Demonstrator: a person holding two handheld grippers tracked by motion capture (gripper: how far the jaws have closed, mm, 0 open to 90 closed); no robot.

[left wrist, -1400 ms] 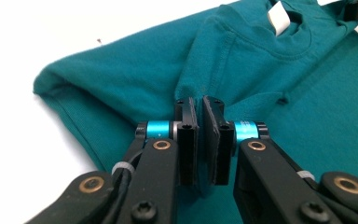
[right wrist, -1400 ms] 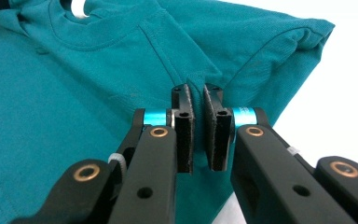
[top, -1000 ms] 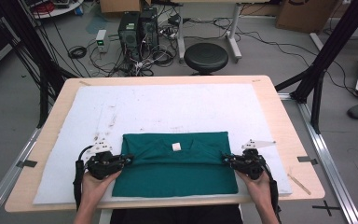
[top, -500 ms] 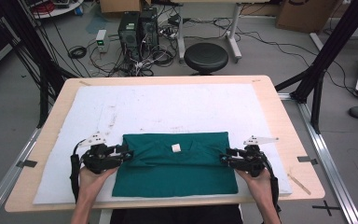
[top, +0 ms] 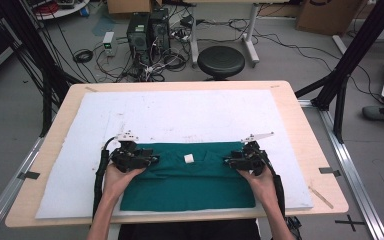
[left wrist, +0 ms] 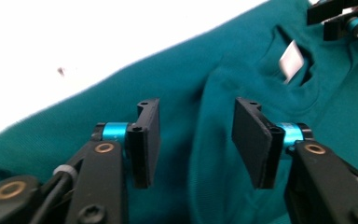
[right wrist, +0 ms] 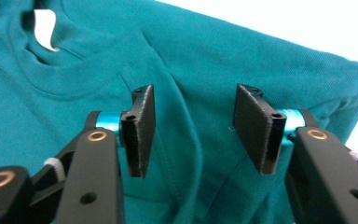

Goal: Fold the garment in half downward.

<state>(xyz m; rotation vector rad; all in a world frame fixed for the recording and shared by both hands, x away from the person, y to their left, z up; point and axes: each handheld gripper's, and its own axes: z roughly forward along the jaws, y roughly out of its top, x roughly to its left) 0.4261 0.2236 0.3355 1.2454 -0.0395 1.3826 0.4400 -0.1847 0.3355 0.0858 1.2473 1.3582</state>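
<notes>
Teal cotton, folded flat: one shirt (top: 190,180) lies on the white mat (top: 180,115) near the person's edge of the wooden table (top: 300,125). It makes a wide rectangle whose long axis runs left to right across the table. Its collar sits at the middle of the far edge, pointing away from the person, with one small white label (top: 189,158) showing in the neck opening.

There are two grippers, one in each hand. The left gripper (top: 147,161) is over the shirt's far-left corner and the right gripper (top: 231,161) over its far-right corner, their tips pointing inward toward each other along the far edge. Both forearms come in from the near edge, hands roughly level.

In the left gripper view, the left gripper (left wrist: 196,140) has its jaws apart, having just been opening, with a raised fold of the cloth below the gap and nothing pinched. In the right gripper view, the right gripper (right wrist: 193,130) likewise stands with its jaws apart after just opening, with a seam ridge of the shirt beneath the gap and the pads clear of it.
</notes>
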